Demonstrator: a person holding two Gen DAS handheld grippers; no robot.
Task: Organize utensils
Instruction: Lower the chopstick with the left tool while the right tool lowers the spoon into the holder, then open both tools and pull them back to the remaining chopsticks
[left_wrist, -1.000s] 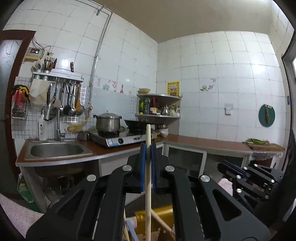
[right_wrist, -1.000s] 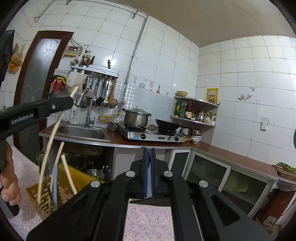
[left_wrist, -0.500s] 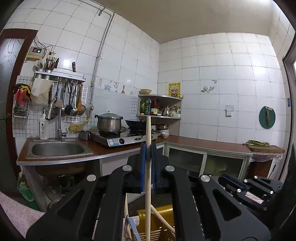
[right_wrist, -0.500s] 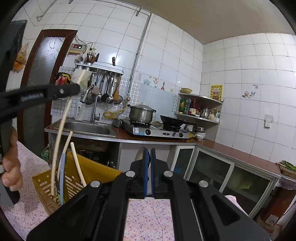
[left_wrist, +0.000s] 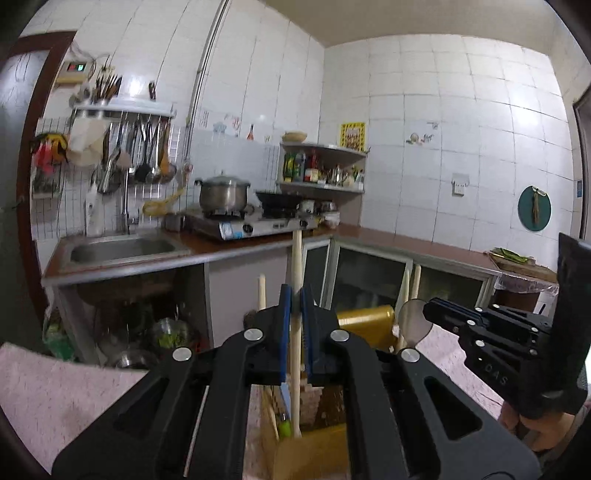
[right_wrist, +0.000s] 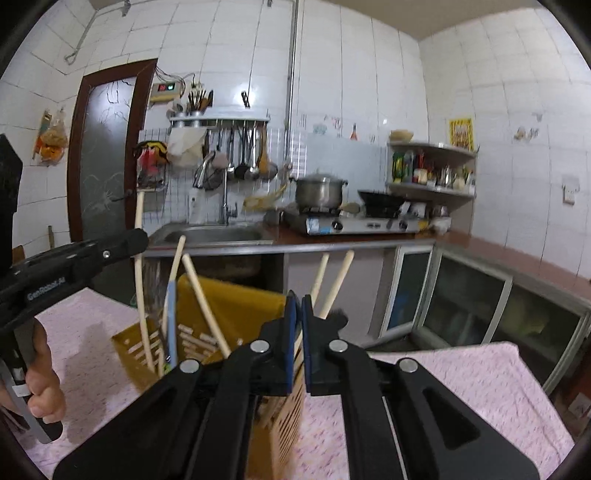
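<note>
From the left wrist view, the left gripper (left_wrist: 295, 299) has its jaws clamped on a pale wooden stick (left_wrist: 296, 258), which stands nearly upright. The stick's lower end reaches down into a yellow slotted basket (left_wrist: 365, 321) directly below the gripper, among other utensils there. A second wooden handle (left_wrist: 262, 291) rises just to the left of the jaws. To the right, the right gripper (left_wrist: 430, 309) is near the basket, beside a round metal spoon bowl (left_wrist: 415, 325); from here I cannot tell how its jaws stand. Behind are a sink (left_wrist: 122, 249), a steel pot (left_wrist: 222, 192) on a stove (left_wrist: 255, 225), and a corner shelf (left_wrist: 325, 170).

From the right wrist view, the right gripper (right_wrist: 298, 306) has its jaws nearly together with only a thin slit between the blue pads, and nothing visible in it. The basket (right_wrist: 236, 302) sits on a pink patterned cloth (right_wrist: 480, 376) covering the counter, holding several wooden handles (right_wrist: 205, 299) that lean in different directions. At left, the left gripper (right_wrist: 138, 236) grips the stick (right_wrist: 138, 210) above the basket.
</note>
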